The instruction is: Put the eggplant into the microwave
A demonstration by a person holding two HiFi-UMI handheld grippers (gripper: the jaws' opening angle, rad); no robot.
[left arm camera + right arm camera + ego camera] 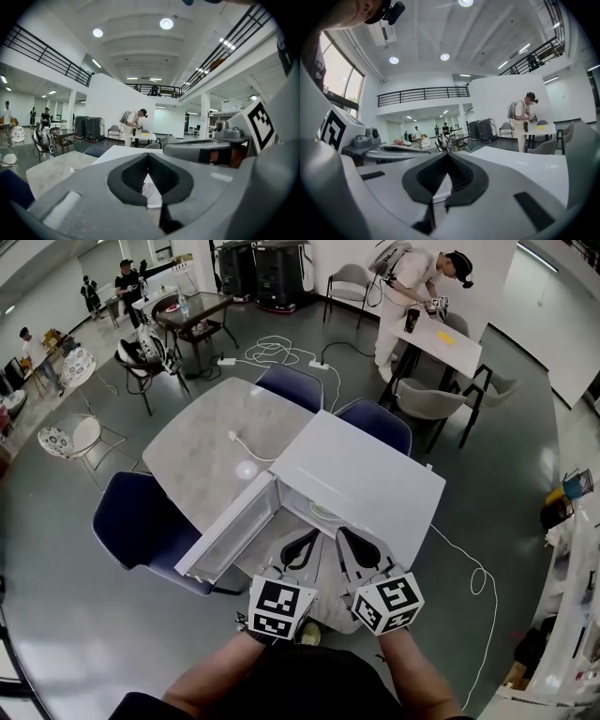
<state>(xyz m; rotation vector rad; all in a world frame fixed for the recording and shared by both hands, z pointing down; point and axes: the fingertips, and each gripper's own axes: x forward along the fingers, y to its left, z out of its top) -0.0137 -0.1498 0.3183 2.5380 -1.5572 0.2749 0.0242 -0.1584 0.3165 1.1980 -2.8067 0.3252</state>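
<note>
Both claws are parked at the mouth of the microwave [366, 474]; its door [230, 526] is swung wide to the left on the marble table [197, 442]. The left gripper [302, 545] has its jaws pressed together, tips meeting with nothing between them; its own view [148, 155] confirms that. The right gripper [358, 545] matches, jaws closed tip to tip and empty; same story up close [448, 154]. The eggplant I cannot make out in any view. The white top hides most of the oven's inside; only a sliver of the pale turntable [323, 512] peeks out at the front edge. A small yellow-green scrap [307, 635] sits below the left marker cube [278, 607], too small to name. The person's forearms are cut off at the bottom edge. For print, only black-and-white square patterns on the cubes; the right cube [389, 603] shows no letters either, and the microwave's top is plain white.
</note>
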